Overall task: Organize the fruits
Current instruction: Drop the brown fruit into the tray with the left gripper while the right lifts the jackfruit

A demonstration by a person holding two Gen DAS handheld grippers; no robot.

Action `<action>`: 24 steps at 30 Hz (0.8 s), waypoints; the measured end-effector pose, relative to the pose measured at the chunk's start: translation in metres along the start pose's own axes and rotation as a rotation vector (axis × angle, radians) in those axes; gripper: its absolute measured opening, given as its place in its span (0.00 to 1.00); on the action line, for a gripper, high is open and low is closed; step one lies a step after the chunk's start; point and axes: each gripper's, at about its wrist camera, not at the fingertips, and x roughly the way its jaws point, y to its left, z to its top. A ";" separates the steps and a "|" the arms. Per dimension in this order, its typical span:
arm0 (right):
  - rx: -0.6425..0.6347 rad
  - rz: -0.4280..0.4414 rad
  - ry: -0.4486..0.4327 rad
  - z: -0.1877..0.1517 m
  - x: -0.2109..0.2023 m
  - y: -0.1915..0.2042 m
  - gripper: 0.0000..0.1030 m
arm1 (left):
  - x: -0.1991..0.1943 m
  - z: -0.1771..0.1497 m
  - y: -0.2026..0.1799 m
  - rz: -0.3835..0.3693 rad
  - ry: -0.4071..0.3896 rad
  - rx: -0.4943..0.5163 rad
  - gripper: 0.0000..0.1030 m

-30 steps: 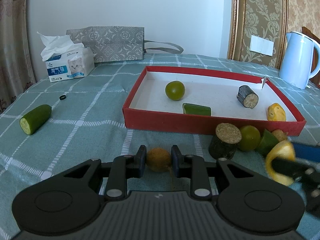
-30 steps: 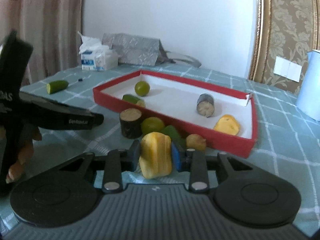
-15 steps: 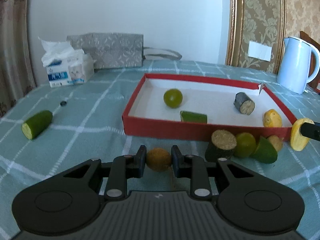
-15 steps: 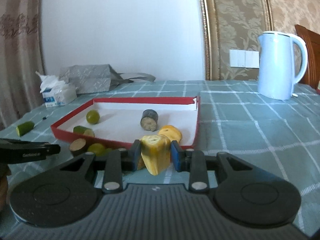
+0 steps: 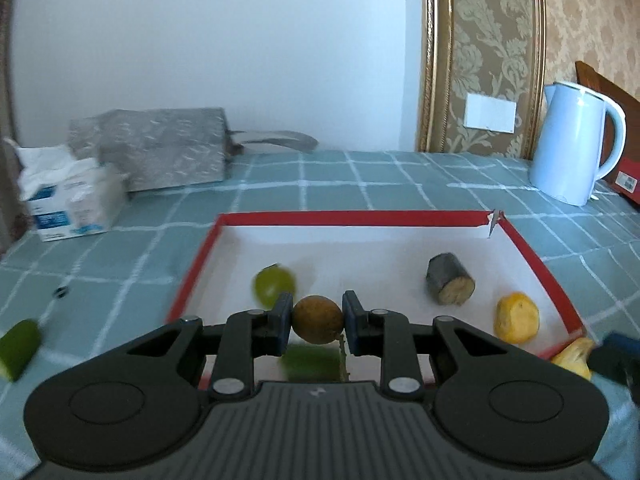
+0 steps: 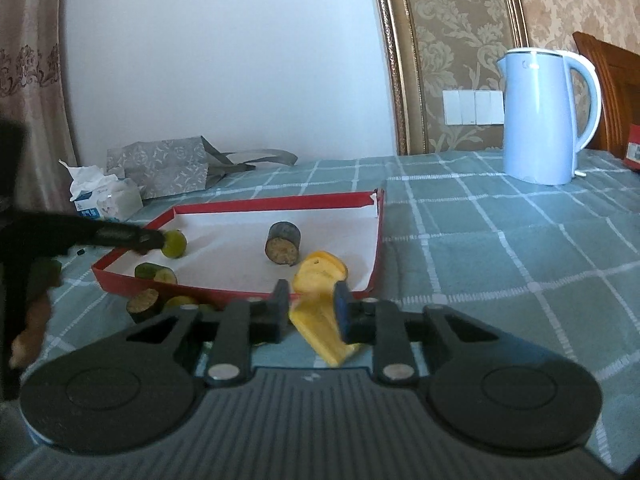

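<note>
The left gripper (image 5: 317,320), clamped on a brown round fruit (image 5: 317,319), has lifted it from the tablecloth to over the red tray (image 5: 192,268). The right gripper (image 6: 309,307), jaws just closing, grips a yellow piece (image 6: 320,312) at the near rim. The tray holds a lime (image 5: 274,289), a dark stub (image 5: 450,285), another yellow piece (image 5: 516,317) and, blurred, perhaps a cucumber piece (image 6: 155,273).

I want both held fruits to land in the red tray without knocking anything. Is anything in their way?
Mostly clear. The left gripper holds a brown fruit over the red tray, with a green cucumber piece below it. The right gripper holds a yellow piece at the near corner, another yellow piece just inside.
</note>
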 end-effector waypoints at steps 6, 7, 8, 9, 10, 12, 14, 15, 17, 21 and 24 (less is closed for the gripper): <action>0.004 -0.011 0.018 0.000 0.004 -0.003 0.21 | 0.033 0.006 -0.012 0.045 0.014 0.022 0.25; 0.007 -0.015 0.014 0.001 0.004 -0.004 0.21 | 0.032 0.005 -0.010 0.050 0.005 0.014 0.25; 0.014 -0.016 0.012 0.002 0.003 -0.006 0.21 | 0.030 0.004 -0.009 0.048 -0.005 0.008 0.25; 0.028 -0.013 0.010 0.002 0.002 -0.009 0.21 | 0.027 0.004 -0.006 0.041 -0.017 0.002 0.26; 0.042 -0.014 0.008 0.003 0.001 -0.011 0.21 | 0.023 0.004 -0.003 0.036 -0.031 -0.009 0.30; 0.057 -0.007 0.022 0.003 0.002 -0.015 0.23 | 0.016 0.005 0.001 0.034 -0.054 -0.038 0.58; 0.069 0.004 0.047 0.002 0.004 -0.017 0.23 | 0.007 0.004 0.006 0.037 -0.109 -0.064 0.76; 0.071 0.014 0.057 0.001 0.004 -0.017 0.25 | 0.001 0.002 0.007 0.055 -0.141 -0.062 0.75; 0.045 0.042 0.059 0.001 0.000 -0.014 0.42 | -0.010 0.000 0.006 0.077 -0.176 -0.019 0.76; -0.091 0.067 0.057 -0.004 -0.011 -0.001 0.57 | -0.032 -0.013 0.012 0.072 -0.202 -0.003 0.76; -0.171 0.088 0.060 -0.005 -0.015 0.007 0.63 | -0.045 -0.027 0.019 0.054 -0.190 -0.020 0.77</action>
